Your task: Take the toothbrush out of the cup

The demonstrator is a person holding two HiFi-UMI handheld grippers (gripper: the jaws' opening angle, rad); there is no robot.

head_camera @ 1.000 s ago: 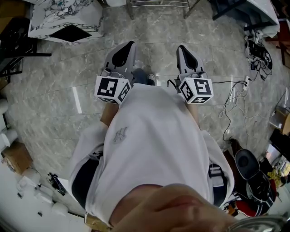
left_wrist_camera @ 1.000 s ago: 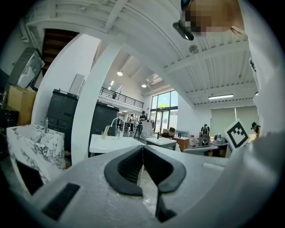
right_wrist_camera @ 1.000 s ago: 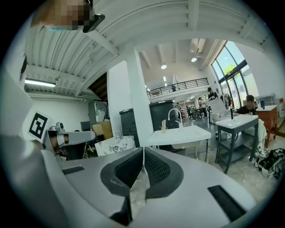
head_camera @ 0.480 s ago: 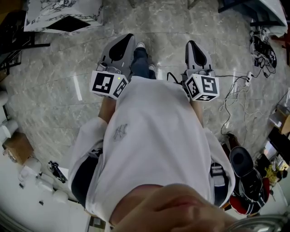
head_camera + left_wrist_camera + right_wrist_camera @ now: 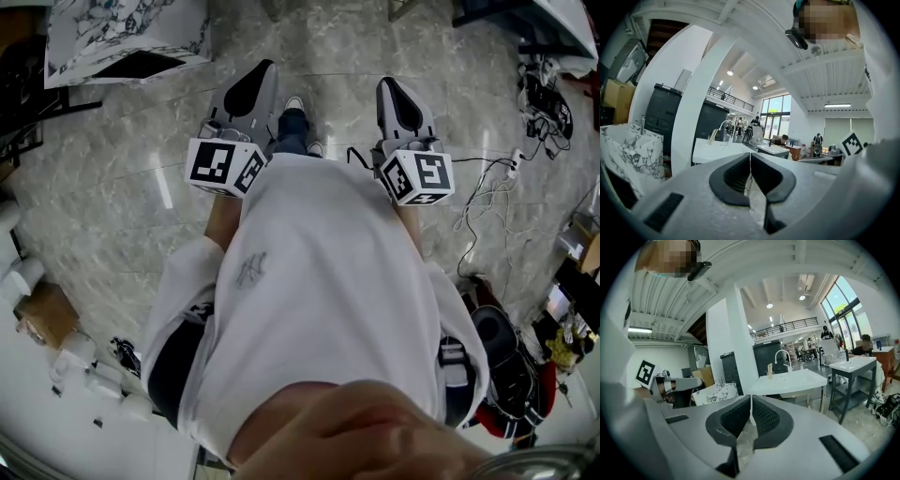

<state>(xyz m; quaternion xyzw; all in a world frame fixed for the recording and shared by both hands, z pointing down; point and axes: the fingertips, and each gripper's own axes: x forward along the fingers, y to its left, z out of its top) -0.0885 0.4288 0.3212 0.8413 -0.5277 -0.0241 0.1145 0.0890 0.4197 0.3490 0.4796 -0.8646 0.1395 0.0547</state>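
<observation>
Both grippers are held out level in front of the person's white shirt (image 5: 319, 281), above a marble floor. The left gripper (image 5: 265, 67) is shut with nothing between its pads, and its jaws meet in the left gripper view (image 5: 750, 157). My right gripper (image 5: 386, 82) is also shut and empty, with its pads together in the right gripper view (image 5: 750, 401). Far ahead stands a white sink table (image 5: 787, 379) with a curved faucet (image 5: 783, 355). A small cup with a toothbrush (image 5: 769, 370) stands on it, also seen small in the left gripper view (image 5: 713, 136).
A marble-patterned box (image 5: 127, 37) lies at the far left, beside a white pillar (image 5: 733, 348). Cables (image 5: 487, 187) and a black stool (image 5: 492, 333) are on the right. A second sink stand (image 5: 855, 364) stands to the right of the table. A shoe (image 5: 292, 117) shows between the grippers.
The person has stepped forward across the floor, and both grippers moved ahead with them, still shut. The marble-patterned box and the cables have slid towards the frame's top edge.
</observation>
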